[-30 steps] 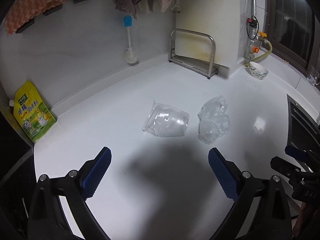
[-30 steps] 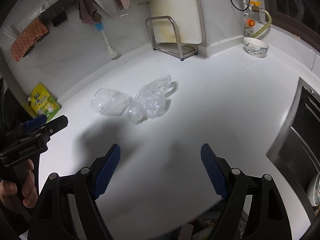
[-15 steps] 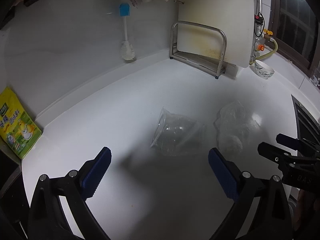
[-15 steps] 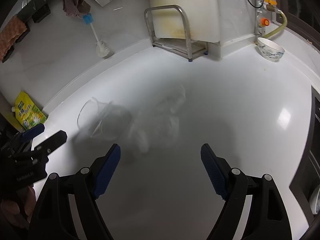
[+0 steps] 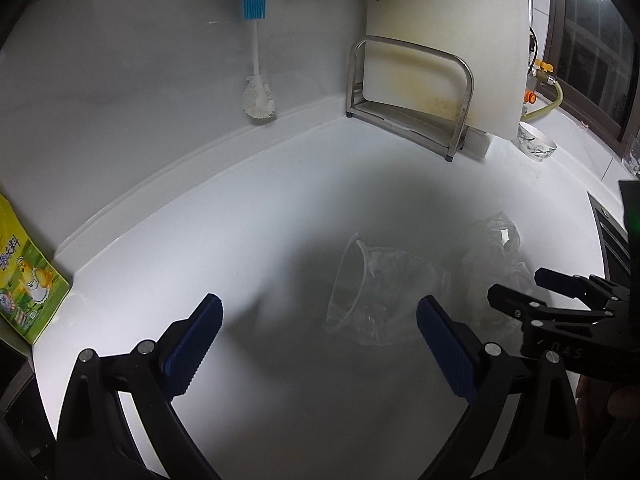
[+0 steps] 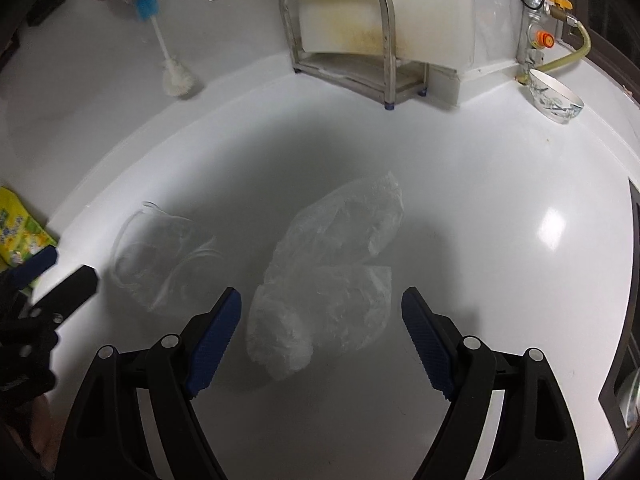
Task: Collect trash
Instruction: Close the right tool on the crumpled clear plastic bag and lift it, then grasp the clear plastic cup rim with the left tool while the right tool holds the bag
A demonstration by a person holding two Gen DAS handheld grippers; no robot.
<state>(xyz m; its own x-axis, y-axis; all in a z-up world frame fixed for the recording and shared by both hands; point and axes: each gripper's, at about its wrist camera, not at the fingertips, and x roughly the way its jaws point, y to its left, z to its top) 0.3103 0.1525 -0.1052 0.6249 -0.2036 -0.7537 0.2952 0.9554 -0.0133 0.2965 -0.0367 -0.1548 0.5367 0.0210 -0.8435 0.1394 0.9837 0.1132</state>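
Yellow packet (image 5: 26, 276): far left edge of the white countertop (image 5: 280, 200), against the wall.
Brush (image 5: 256, 80): blue-topped, white bristle head resting at the wall base.
Left gripper (image 5: 318, 334): jaws spread wide, nothing between the blue pads; hovers over the countertop, tilted down.
Clear plastic cup (image 5: 368, 288): lies on its side on the countertop, rim toward the left, just ahead of the left gripper's right-hand finger; not touched.
Crumpled plastic bag (image 6: 332, 276): lies on the countertop just right of the cup, its near end between the right gripper's fingers.
Right gripper (image 6: 322, 334): jaws spread wide, pads clear of the bag; grasping nothing.
Metal rack (image 6: 344, 40): at the back corner.
Bowl (image 6: 554, 96): far right, near the yellow hose.
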